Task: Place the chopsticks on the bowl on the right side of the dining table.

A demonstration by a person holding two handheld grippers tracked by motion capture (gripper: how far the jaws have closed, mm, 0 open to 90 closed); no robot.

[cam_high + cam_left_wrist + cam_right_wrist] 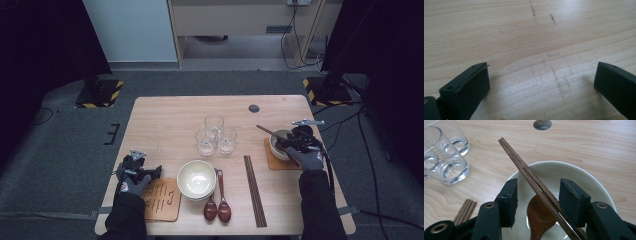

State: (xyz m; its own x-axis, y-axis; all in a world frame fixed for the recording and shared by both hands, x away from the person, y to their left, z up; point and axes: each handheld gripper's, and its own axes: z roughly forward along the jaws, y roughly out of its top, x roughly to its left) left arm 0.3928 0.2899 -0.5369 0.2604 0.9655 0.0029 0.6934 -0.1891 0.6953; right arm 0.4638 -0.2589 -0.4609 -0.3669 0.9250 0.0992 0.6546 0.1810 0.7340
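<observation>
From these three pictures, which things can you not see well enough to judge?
- The marks on the brown mat, high view: too small to read.
- The bowl on the right, high view: mostly behind the right gripper and hand.
- The wooden spoon in it, right gripper view: handle cut off by the bottom edge.
- The pair of chopsticks: lower ends pass behind the right jaw.

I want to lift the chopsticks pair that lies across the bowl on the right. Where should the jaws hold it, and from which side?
Grip the chopsticks mid-shaft, just above the bowl rim, coming from above. There the two sticks lie tight together and raised off the table. The right gripper already straddles that part, its jaws open.
</observation>
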